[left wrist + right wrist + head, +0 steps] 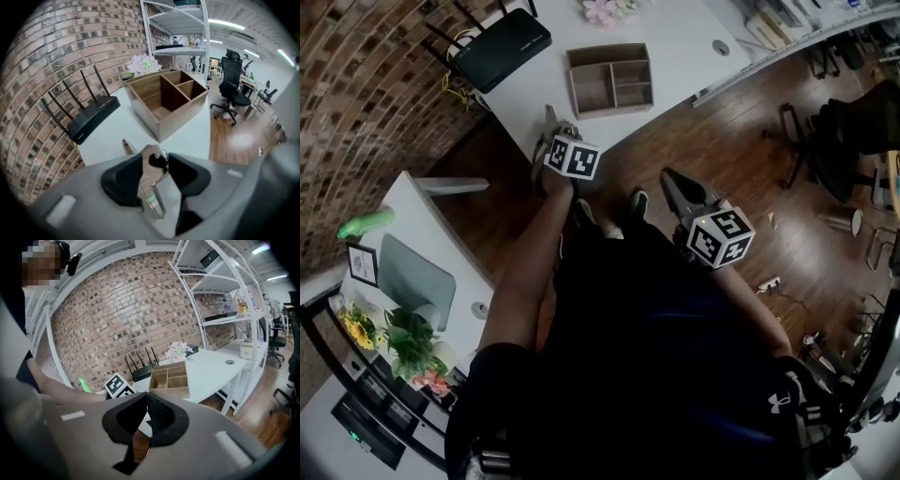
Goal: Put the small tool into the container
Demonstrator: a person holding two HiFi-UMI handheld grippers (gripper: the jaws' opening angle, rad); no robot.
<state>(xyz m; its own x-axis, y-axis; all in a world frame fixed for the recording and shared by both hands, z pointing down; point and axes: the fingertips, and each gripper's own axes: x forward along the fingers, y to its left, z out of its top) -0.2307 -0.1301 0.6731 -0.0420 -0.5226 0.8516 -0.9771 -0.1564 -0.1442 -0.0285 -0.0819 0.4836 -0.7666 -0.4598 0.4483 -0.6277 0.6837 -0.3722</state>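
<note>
Left tool [157, 159] reaches forward, jaws clamped wide; right tool [146, 399] sits nearer the body, jaws together.

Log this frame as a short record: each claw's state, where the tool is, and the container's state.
left claw: closed on the small tool, short of the container
right claw: shut, empty
container: wooden, three compartments, nothing seen inside, on the white table
nearby: black router beside the container
task: tool not yet in the container
</note>
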